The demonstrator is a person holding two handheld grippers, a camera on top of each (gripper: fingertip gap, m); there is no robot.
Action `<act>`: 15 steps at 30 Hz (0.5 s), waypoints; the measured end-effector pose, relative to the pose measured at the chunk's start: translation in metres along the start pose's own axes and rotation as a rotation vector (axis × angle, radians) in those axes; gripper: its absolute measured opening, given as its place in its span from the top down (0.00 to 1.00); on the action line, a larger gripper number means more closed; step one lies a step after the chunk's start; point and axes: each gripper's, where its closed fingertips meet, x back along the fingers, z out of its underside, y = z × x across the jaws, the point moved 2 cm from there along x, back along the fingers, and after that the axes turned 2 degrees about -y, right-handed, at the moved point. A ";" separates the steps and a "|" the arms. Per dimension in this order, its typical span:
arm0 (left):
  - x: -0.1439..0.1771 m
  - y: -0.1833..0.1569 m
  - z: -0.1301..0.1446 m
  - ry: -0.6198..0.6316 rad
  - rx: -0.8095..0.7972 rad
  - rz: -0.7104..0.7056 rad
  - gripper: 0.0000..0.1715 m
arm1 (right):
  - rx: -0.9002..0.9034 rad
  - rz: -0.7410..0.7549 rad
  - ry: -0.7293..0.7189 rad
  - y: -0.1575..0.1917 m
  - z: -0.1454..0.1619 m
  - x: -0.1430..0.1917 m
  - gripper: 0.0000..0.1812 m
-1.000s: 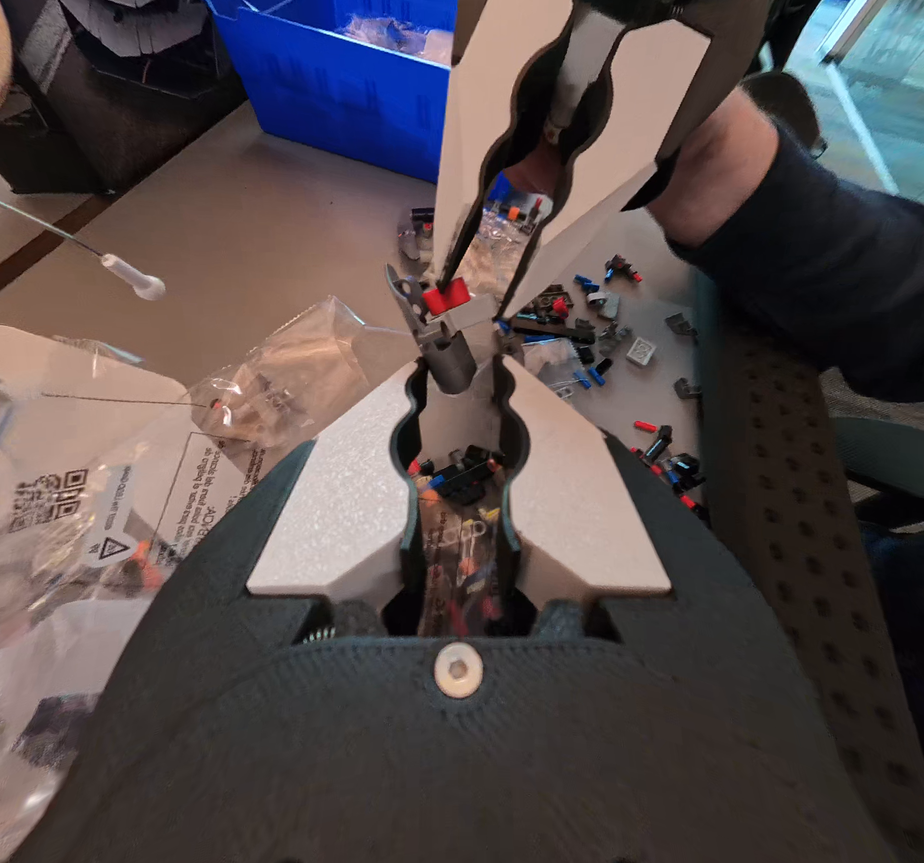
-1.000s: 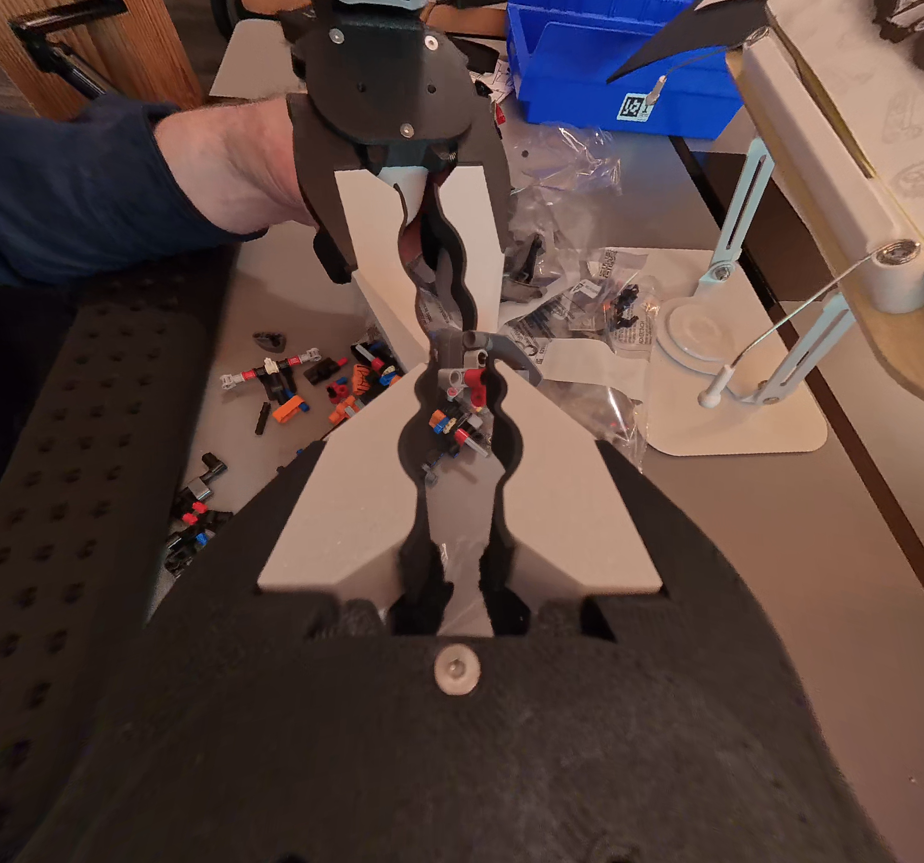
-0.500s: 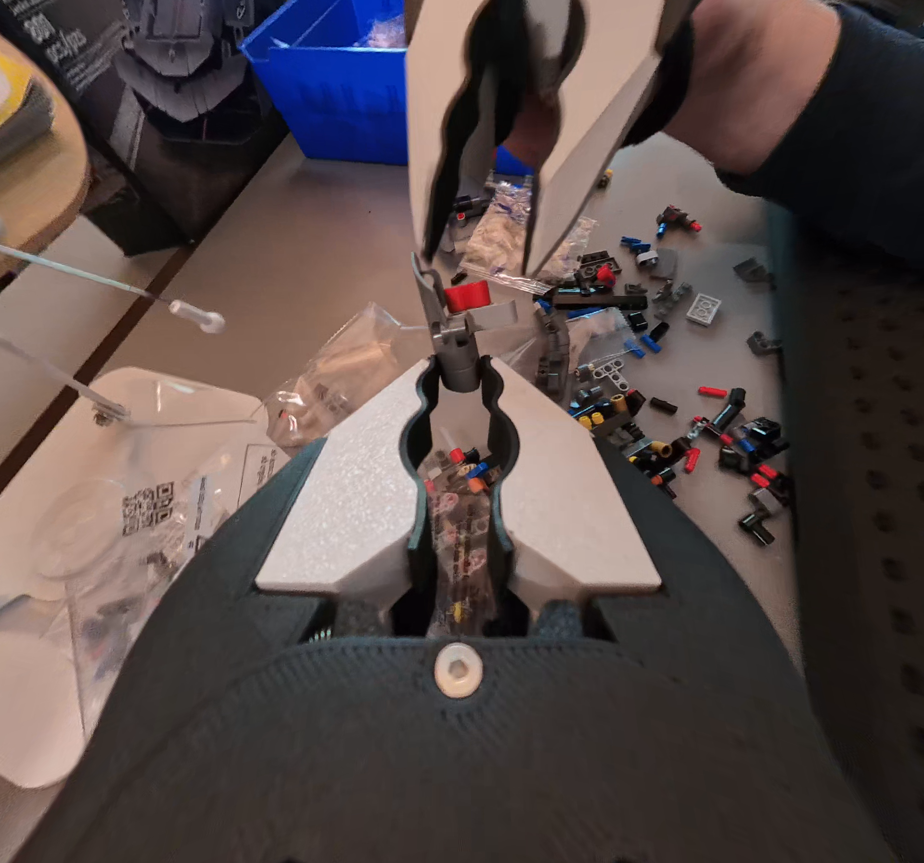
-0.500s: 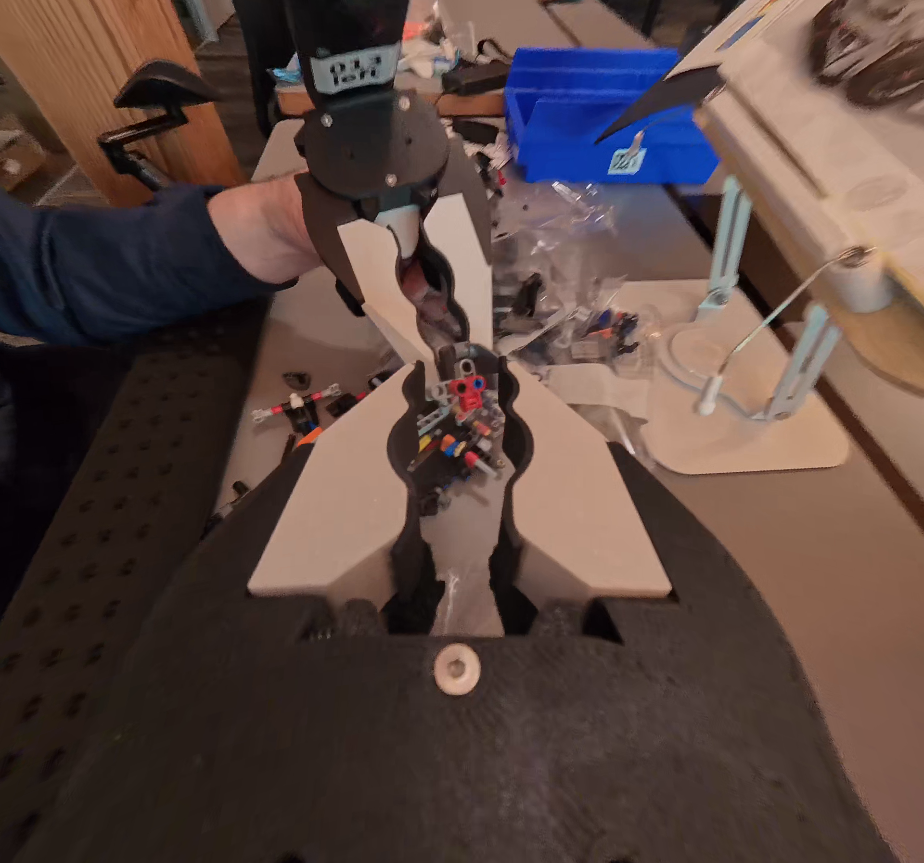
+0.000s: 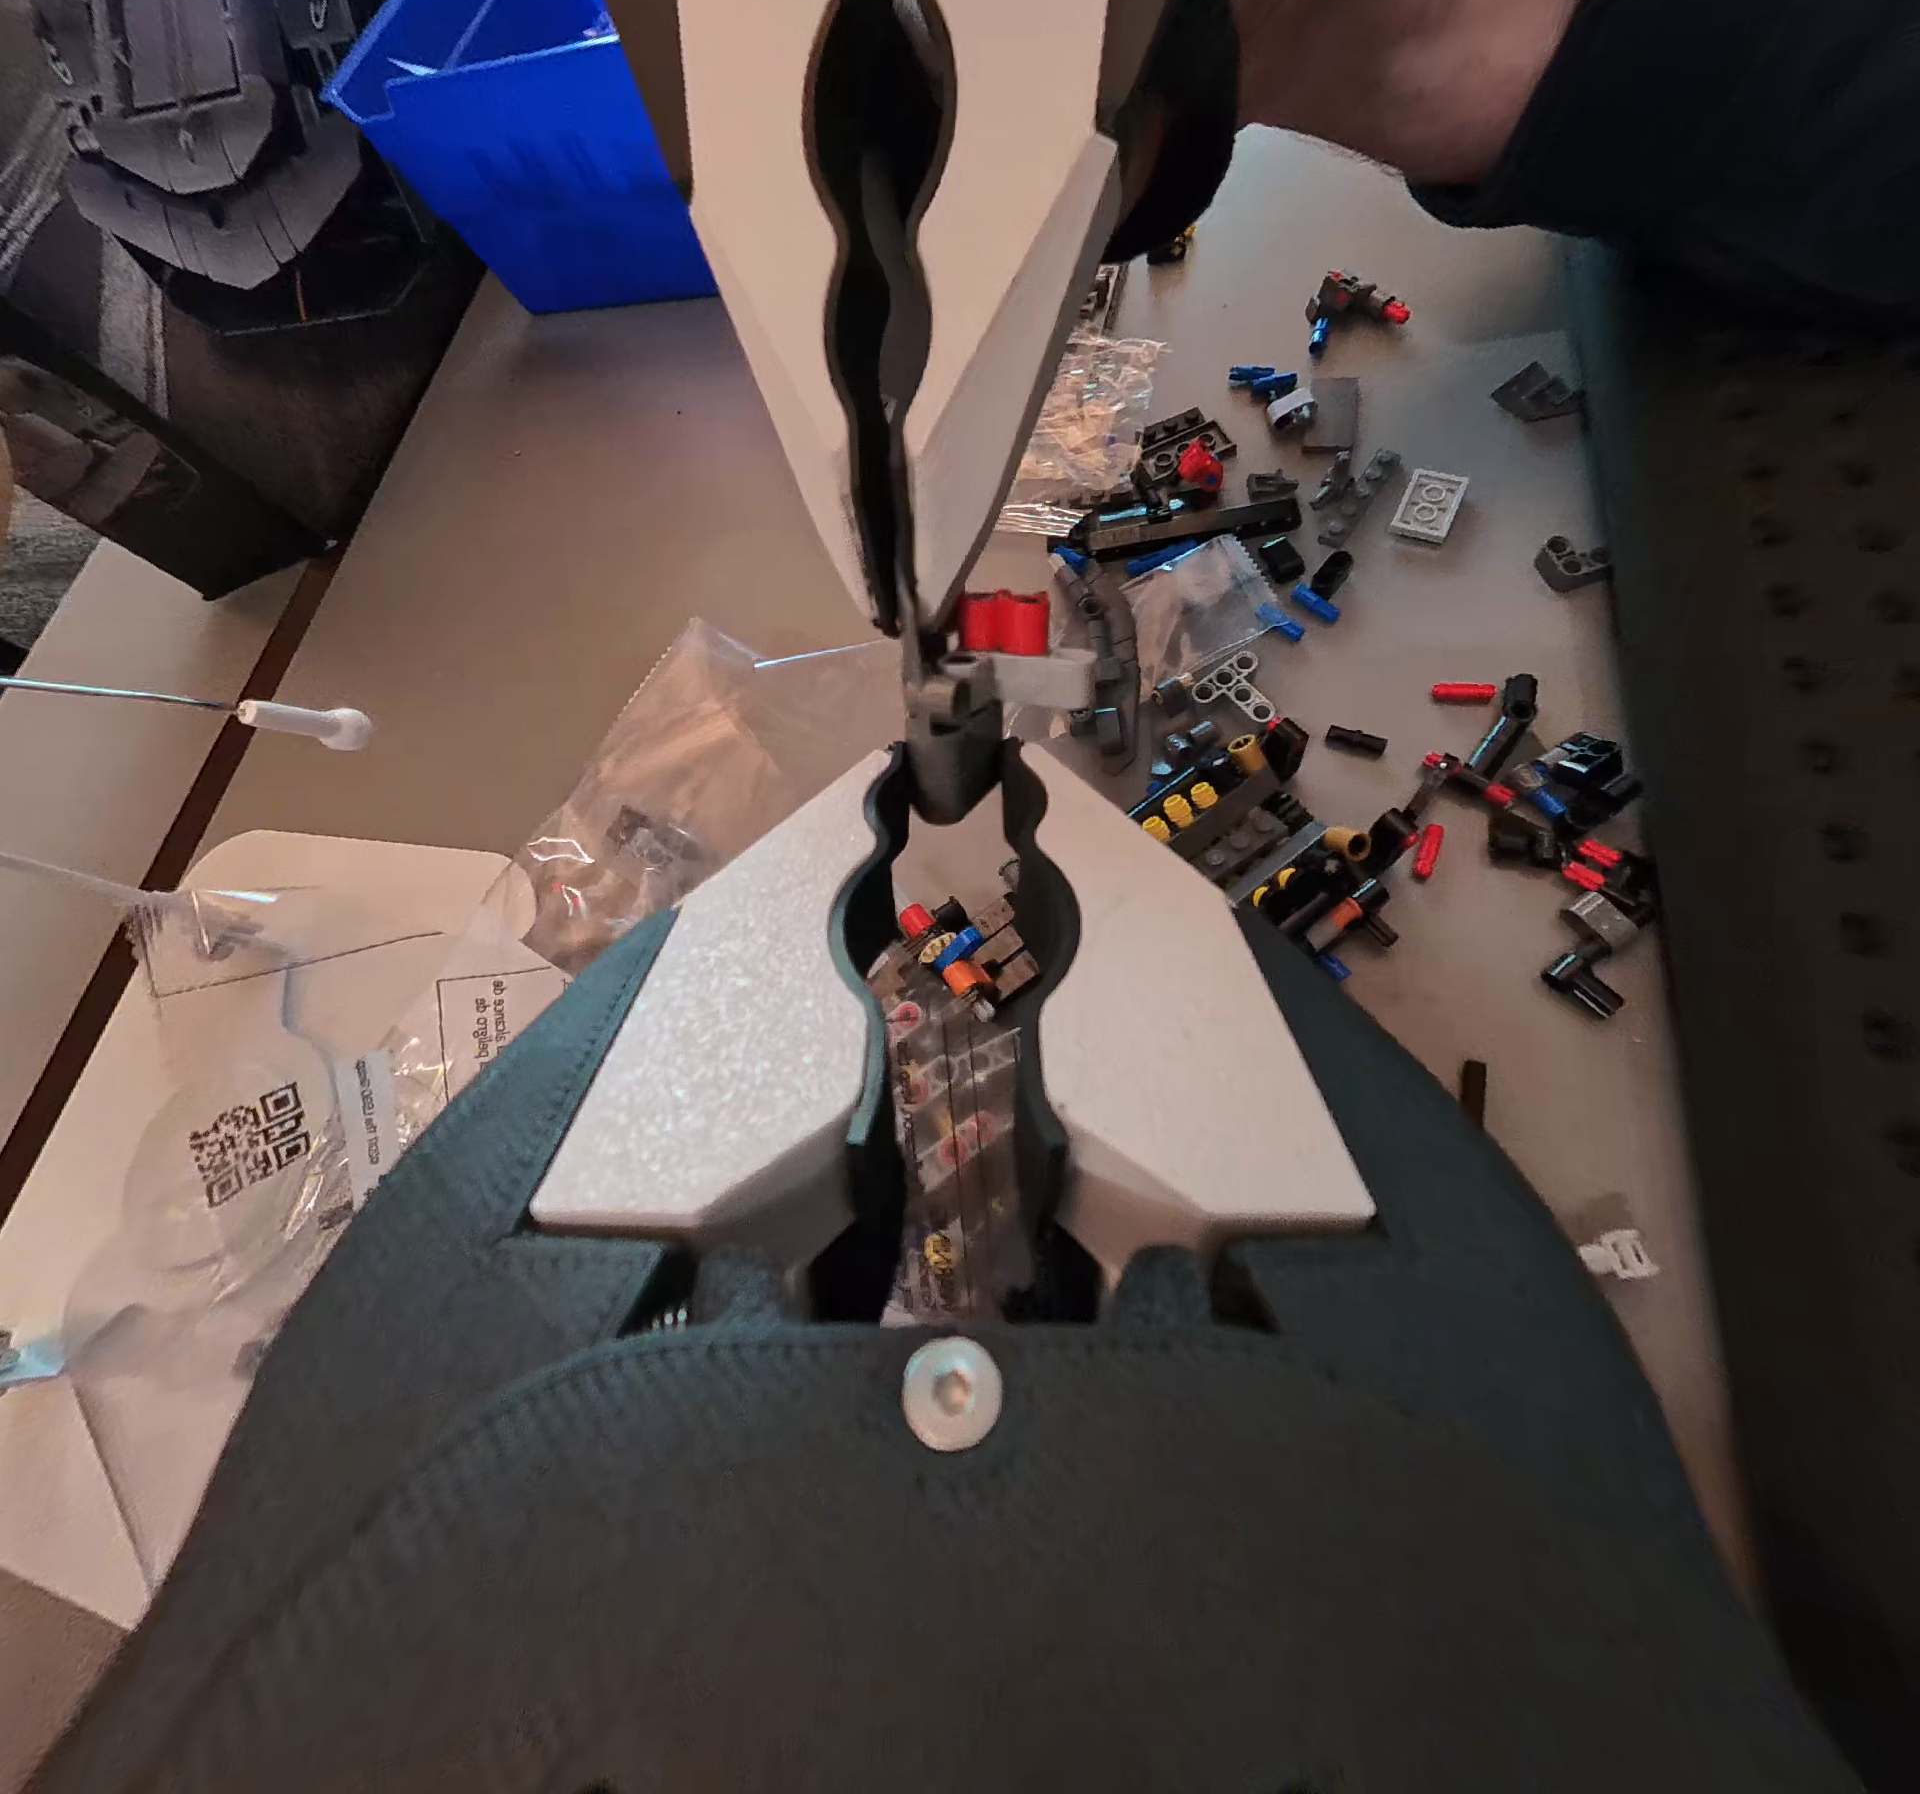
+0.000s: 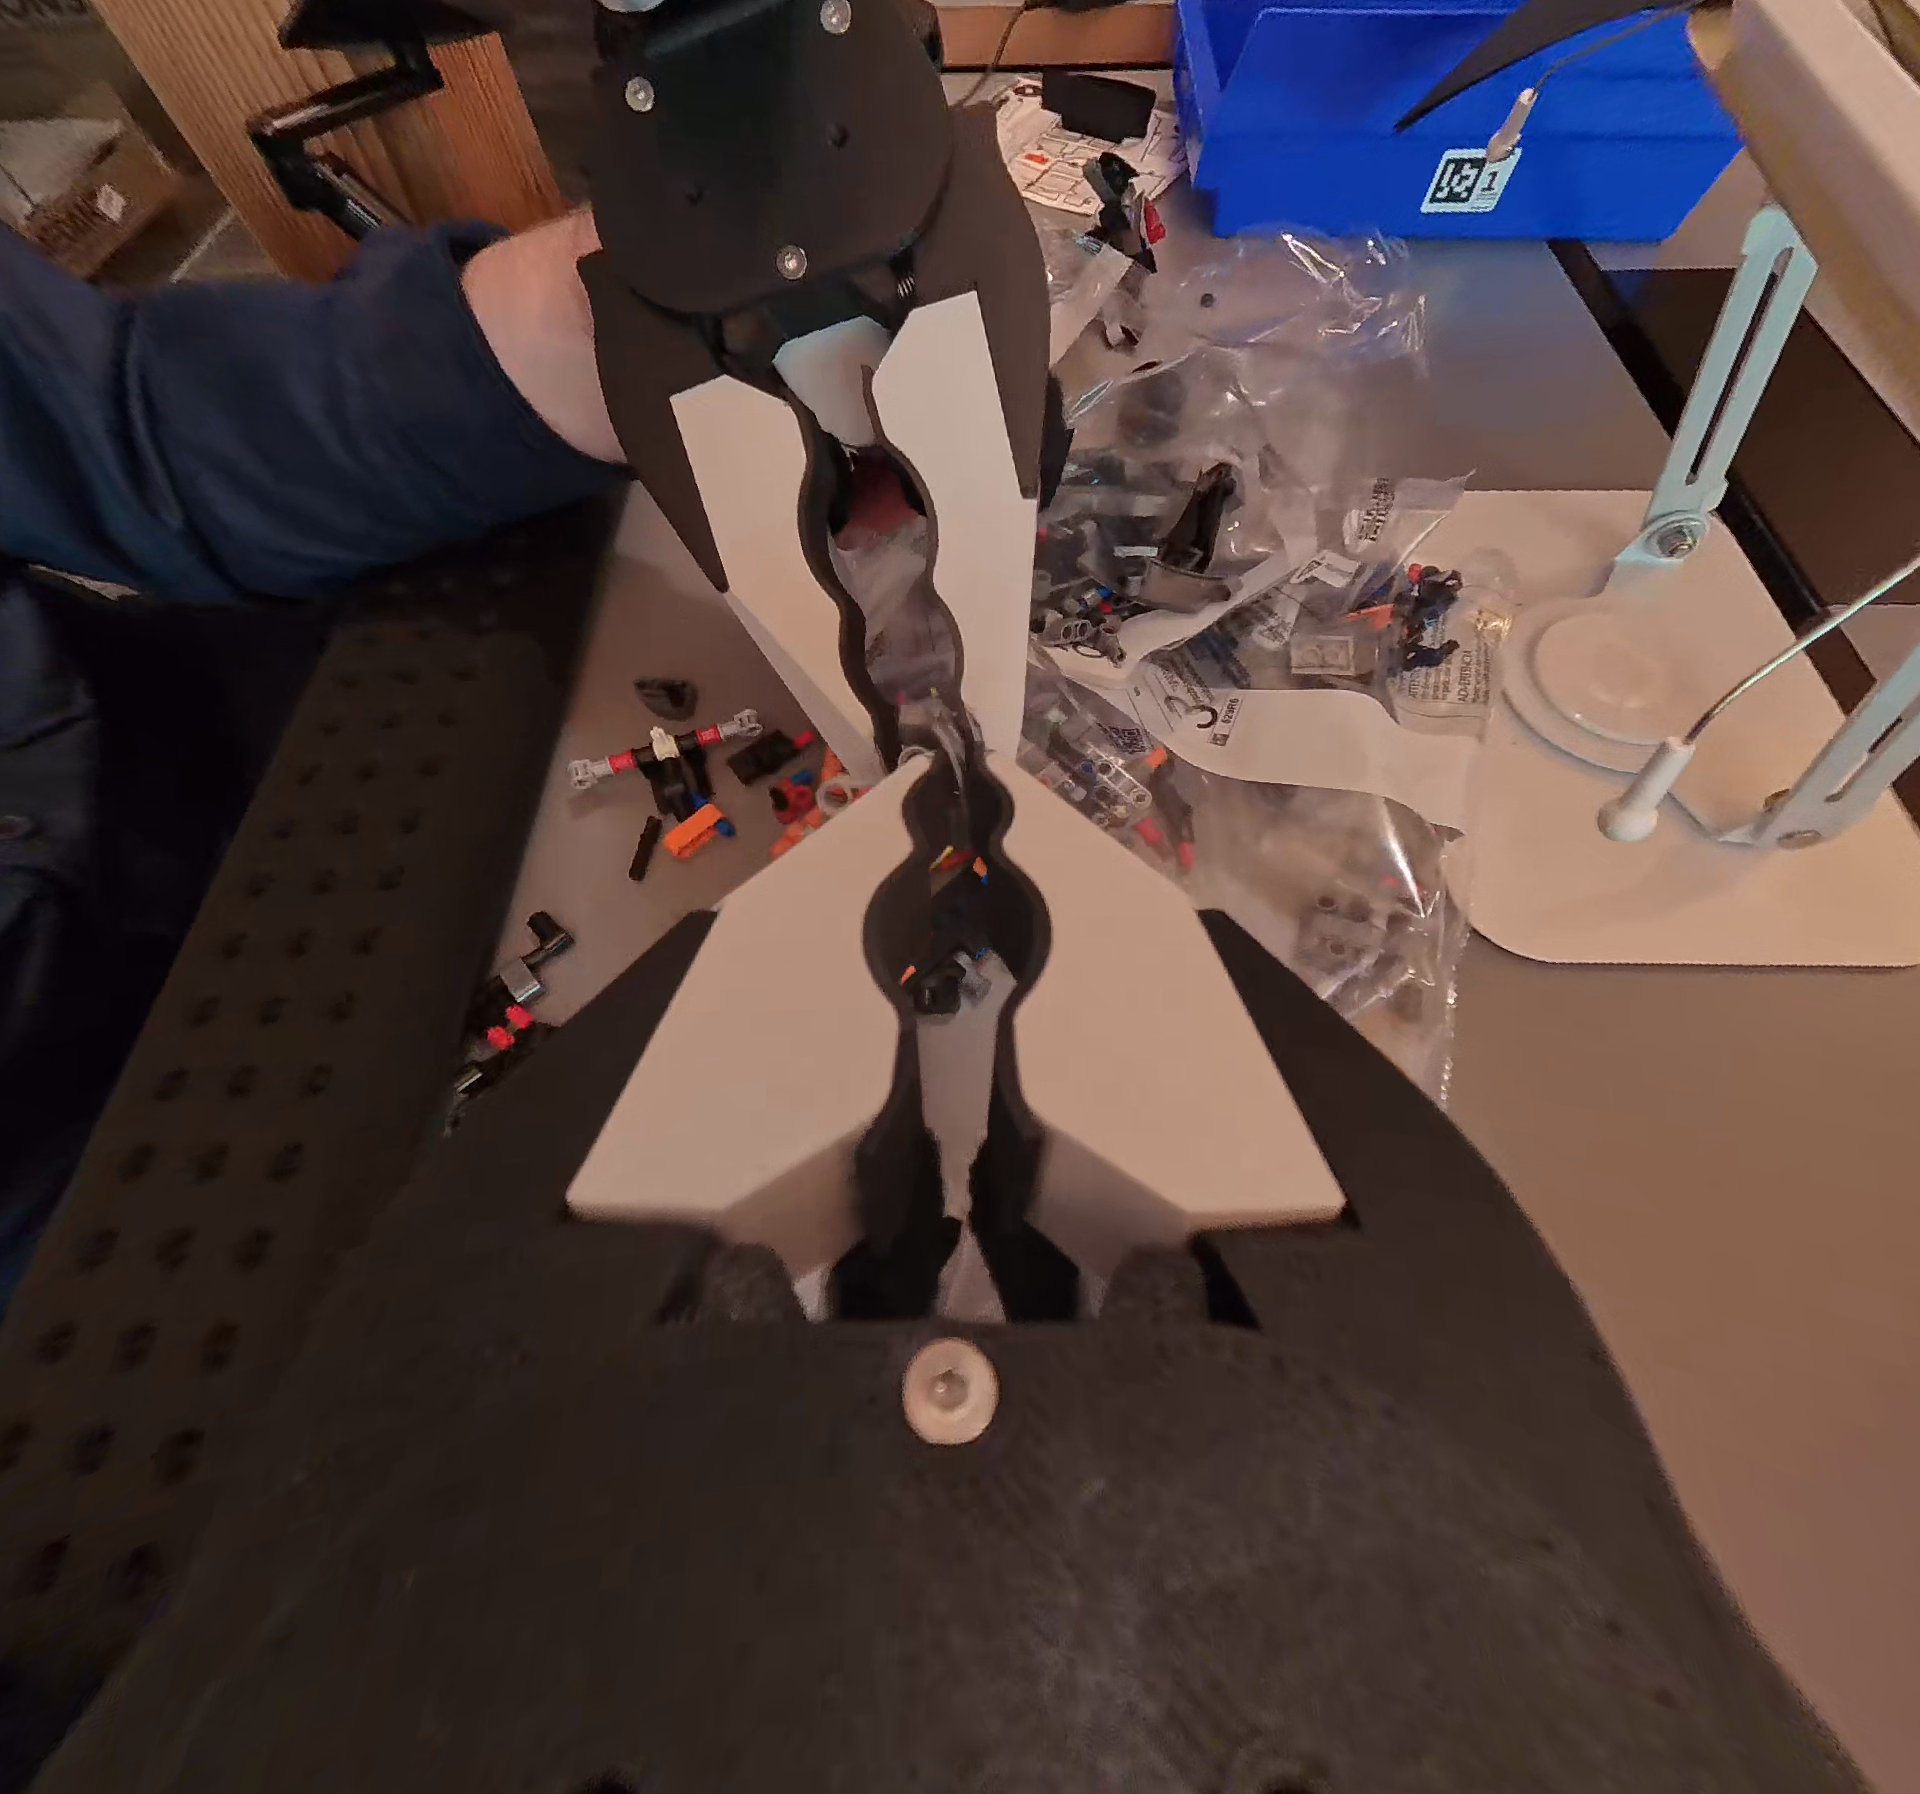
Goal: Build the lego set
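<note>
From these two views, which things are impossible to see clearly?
- Right wrist view: the small grey assembly is hidden where both grippers' tips meet.
- Left wrist view: what the right gripper pinches is too thin to identify.
- Left wrist view: the blue bin is cut off by the top edge.
- Bagged parts: too small to identify.

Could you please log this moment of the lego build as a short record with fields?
left tool: shut on the grey assembly
right tool: tips closed at the assembly's top, beside the red piece
contact: the two tools meet tip to tip above the table
loose parts: scattered on the table by the right hand
plastic bags: piled beside the white stand
blue bin: at the table's far end
</note>
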 end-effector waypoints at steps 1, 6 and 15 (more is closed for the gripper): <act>0.000 0.000 -0.001 -0.006 0.004 0.005 0.92 | 0.001 0.003 0.005 0.000 0.000 -0.001 1.00; 0.000 -0.002 0.001 0.014 0.017 0.019 0.91 | 0.024 0.003 0.020 0.001 0.002 -0.004 1.00; 0.007 -0.011 -0.004 0.024 -0.062 0.015 0.91 | 0.082 -0.013 0.063 0.011 0.005 0.003 1.00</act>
